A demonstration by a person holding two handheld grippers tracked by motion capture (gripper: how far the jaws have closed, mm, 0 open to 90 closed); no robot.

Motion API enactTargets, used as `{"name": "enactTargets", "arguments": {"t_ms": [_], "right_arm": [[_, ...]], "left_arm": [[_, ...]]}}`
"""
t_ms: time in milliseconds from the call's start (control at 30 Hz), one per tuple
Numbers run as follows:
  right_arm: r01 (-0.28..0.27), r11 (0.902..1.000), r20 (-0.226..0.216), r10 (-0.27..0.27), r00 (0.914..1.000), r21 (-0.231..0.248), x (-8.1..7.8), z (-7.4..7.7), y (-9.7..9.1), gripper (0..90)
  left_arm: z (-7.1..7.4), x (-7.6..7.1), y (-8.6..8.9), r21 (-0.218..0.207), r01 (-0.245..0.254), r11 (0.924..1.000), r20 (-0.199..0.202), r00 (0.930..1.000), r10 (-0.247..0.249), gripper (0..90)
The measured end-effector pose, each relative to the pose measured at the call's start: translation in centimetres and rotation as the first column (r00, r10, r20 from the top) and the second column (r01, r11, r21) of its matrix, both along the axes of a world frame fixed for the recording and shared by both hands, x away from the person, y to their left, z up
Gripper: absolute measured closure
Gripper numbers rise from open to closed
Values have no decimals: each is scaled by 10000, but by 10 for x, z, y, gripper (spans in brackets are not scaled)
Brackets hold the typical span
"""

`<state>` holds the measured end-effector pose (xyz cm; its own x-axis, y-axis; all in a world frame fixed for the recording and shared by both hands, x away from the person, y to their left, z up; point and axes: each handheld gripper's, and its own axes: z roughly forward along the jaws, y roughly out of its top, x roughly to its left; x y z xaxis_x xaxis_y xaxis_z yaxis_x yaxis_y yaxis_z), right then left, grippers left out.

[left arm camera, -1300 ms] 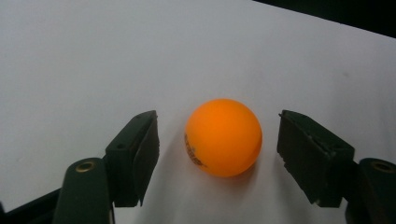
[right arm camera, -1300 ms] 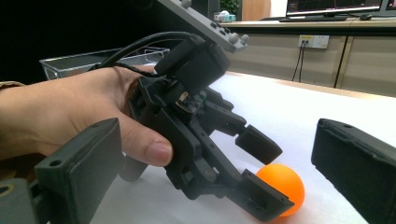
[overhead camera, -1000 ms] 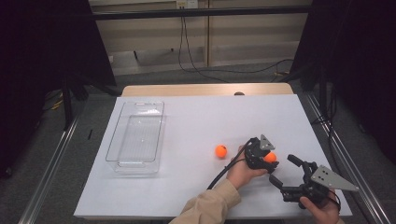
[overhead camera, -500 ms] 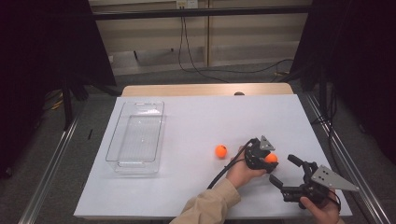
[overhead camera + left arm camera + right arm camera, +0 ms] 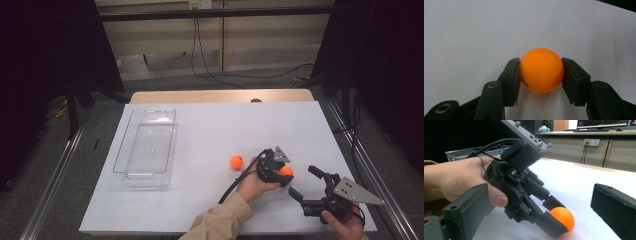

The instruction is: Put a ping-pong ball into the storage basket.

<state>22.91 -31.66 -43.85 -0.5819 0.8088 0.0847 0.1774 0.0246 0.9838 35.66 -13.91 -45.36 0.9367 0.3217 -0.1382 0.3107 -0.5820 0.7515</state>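
An orange ball (image 5: 541, 70) rests on the white table (image 5: 225, 120) with my left gripper (image 5: 284, 175) shut on it; both pads (image 5: 512, 75) press its sides. The same ball (image 5: 286, 171) lies right of centre near the front in the high view. A second orange ball (image 5: 236, 161) lies loose just left of that hand. My right gripper (image 5: 303, 181) sits to the right near the front edge, open and holding nothing. The right gripper view looks at the left gripper (image 5: 554, 220) and its ball (image 5: 564, 217) from close by.
A clear plastic tray (image 5: 121, 145) stands on the left side of the table with nothing in it. A bare wooden strip (image 5: 220, 96) runs along the table's far edge. Metal rails flank the table on both sides.
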Motion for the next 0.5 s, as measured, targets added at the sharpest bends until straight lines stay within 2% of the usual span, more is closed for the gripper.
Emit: {"name": "enactTargets", "arguments": {"t_ms": [67,167,400,500], "right_arm": [[12,10000,-10,-12,10000,-11,0,0,0,19],[-5,10000,1,5,10000,-26,0,0,0,19],[-12,10000,-6,12,10000,-36,0,0,0,19],[-30,10000,-7,30,10000,-28,0,0,1,19]], "left_arm": [[2,0,2,61,50,10000,55,10000,-51,511],[3,-3,5,-129,6,9999,29,10000,-6,511],[1,-5,15,-49,-10,10000,-62,10000,10,511],[1,-6,19,110,-39,9999,-132,9999,40,511]]}}
